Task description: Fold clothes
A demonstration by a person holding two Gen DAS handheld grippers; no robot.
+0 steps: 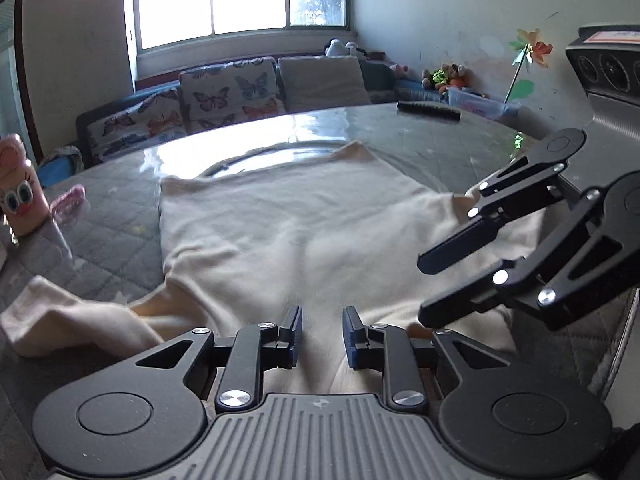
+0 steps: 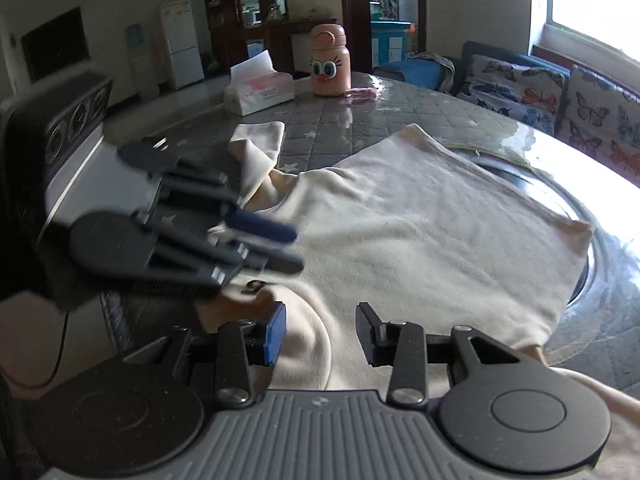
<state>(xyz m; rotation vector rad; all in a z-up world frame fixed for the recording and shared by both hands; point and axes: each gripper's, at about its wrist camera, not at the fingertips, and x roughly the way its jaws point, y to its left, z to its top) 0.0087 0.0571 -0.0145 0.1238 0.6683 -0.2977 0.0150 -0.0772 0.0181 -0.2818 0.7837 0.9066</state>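
Our left gripper [image 1: 319, 330] hovers with its jaws apart and nothing between them, just above the near end of the cream long-sleeved top [image 1: 288, 232]. Our right gripper [image 2: 320, 330] is likewise spread and empty, low over the same end near the collar. Each claw shows in the other's camera, so we hold them close together, side by side.

The top lies flat on the round glass-covered table [image 1: 420, 128], its long axis running straight away from both claws toward the far hem. One sleeve [image 1: 68, 320] trails off to the left, rumpled; the left gripper is the nearer to it. The right-hand sleeve is mostly hidden behind the right gripper.

We judge the next move to be a pinch at the near edge or sleeve, then a carry across the body. Open tabletop lies beyond the hem. The pink cartoon bottle [image 2: 330, 64] and tissue box [image 2: 260, 88] stand well apart to the left, and a dark remote [image 1: 430, 111] lies far off.
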